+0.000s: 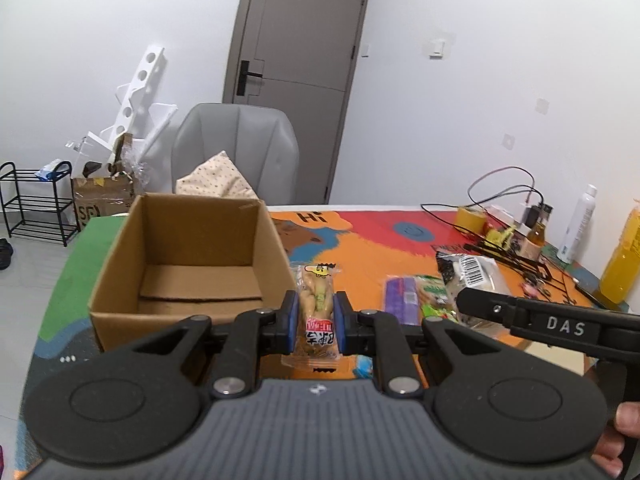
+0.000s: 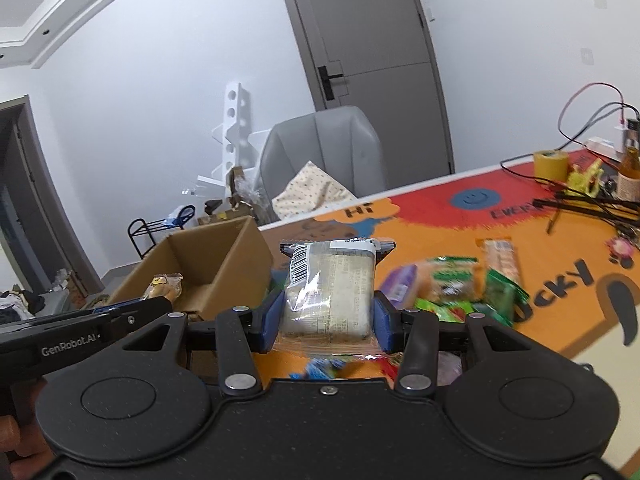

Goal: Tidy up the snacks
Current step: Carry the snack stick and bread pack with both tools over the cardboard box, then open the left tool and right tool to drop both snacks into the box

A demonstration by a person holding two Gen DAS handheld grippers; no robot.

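My left gripper (image 1: 316, 316) is shut on a clear packet of pale yellow snacks (image 1: 318, 300) with a red label. It is held above the mat, just right of the open cardboard box (image 1: 192, 256). The box shows only its bottom flaps inside. My right gripper (image 2: 328, 320) is shut on a clear-wrapped pale block with a barcode (image 2: 328, 288), lifted off the table to the right of the box (image 2: 208, 268). In the left wrist view this block (image 1: 472, 276) sits at the tip of the right gripper's arm. Loose snacks lie behind: a purple packet (image 2: 400, 284), green packets (image 2: 452, 280) and an orange bar (image 2: 500, 260).
A colourful mat (image 1: 380, 240) covers the table. At the far right stand a yellow tape roll (image 2: 550, 162), tangled cables (image 2: 592, 204), a small brown bottle (image 1: 534, 240), a white spray bottle (image 1: 578, 224) and a yellow container (image 1: 622, 264). A grey chair (image 1: 236, 148) stands behind the box.
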